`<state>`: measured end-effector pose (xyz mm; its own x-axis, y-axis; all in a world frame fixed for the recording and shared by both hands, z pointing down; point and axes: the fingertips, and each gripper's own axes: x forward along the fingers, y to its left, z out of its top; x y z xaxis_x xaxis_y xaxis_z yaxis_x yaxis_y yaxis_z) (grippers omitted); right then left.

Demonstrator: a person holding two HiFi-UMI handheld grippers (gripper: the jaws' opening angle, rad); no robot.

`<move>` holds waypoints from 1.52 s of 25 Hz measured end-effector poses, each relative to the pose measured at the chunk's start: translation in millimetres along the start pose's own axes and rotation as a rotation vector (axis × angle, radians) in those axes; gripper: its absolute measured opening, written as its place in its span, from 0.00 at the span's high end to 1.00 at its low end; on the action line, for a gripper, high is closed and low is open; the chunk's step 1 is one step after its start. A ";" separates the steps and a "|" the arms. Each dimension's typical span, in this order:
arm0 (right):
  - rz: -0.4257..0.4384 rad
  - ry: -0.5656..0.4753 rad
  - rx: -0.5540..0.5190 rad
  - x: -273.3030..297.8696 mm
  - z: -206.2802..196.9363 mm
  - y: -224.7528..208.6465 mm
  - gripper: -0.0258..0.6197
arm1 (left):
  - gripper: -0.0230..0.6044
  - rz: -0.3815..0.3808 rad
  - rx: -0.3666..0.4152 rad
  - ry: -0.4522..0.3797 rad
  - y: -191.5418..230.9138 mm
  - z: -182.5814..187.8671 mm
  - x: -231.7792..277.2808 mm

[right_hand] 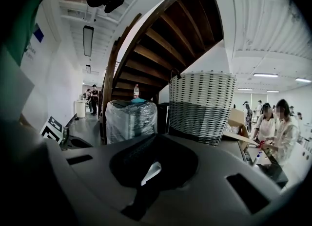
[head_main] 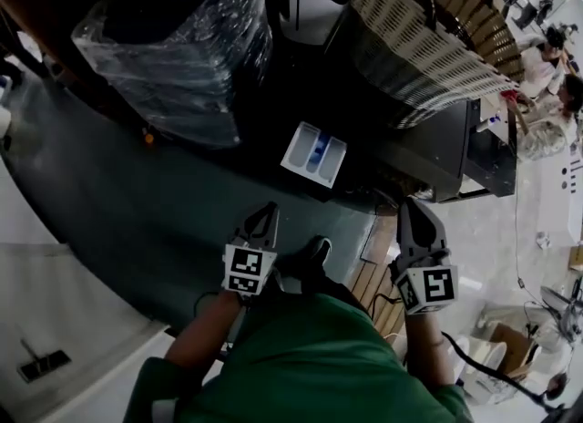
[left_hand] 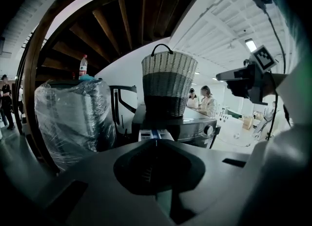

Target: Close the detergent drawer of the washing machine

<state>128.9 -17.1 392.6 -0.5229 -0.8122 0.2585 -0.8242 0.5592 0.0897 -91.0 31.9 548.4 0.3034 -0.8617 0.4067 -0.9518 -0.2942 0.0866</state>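
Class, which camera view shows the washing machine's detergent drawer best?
The head view: the detergent drawer is seen from above, pulled out, compartments visible. The left gripper view catches only its front edge, small and dim. The right gripper view doesn't clearly show it.

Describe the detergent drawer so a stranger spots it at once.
Find the dark washer with the woven basket on top. The drawer juts out from its front, pulled open. It is the only white tray there, with a blue compartment inside.

Head camera overhead; both gripper views face basket point(left_hand: 169, 84)
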 end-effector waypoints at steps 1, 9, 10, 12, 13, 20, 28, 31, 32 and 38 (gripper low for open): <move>0.011 -0.004 0.005 6.4 -0.4 -7.2 0.94 | 0.92 0.011 0.001 0.015 -0.8 -3.3 6.8; 0.109 -0.007 0.067 52.7 -12.8 -50.0 0.94 | 0.92 0.083 0.006 0.157 -5.5 -31.7 54.9; 0.126 -0.004 0.072 56.8 -14.7 -52.4 0.94 | 0.92 0.096 0.000 0.173 -4.3 -34.0 58.7; 0.174 -0.006 0.066 62.9 -15.4 -54.1 0.94 | 0.92 0.116 -0.016 0.192 -2.2 -35.9 65.2; 0.199 -0.007 0.055 65.0 -15.3 -54.0 0.94 | 0.92 0.124 -0.023 0.197 -1.7 -36.3 67.8; 0.237 0.022 0.027 78.7 -20.3 -59.7 0.94 | 0.92 0.121 -0.057 0.240 -9.2 -46.0 84.6; 0.124 0.097 0.104 91.3 -38.8 -75.8 0.94 | 0.92 0.024 -0.062 0.277 -1.9 -69.4 116.6; 0.075 0.123 0.095 91.0 -44.5 -81.2 0.94 | 0.92 0.014 -0.087 0.289 0.5 -78.6 128.0; 0.061 0.129 0.102 90.2 -45.3 -82.1 0.94 | 0.92 0.005 -0.096 0.294 -0.8 -81.2 129.9; 0.023 0.161 0.135 90.9 -51.8 -72.4 0.94 | 0.92 -0.067 -0.103 0.315 -17.3 -91.2 135.1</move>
<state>152.3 -122.9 459.4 -0.5096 -0.7561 0.4107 -0.8395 0.5415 -0.0446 -37.7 -41.8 684.8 0.3522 -0.6671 0.6565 -0.9346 -0.2887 0.2079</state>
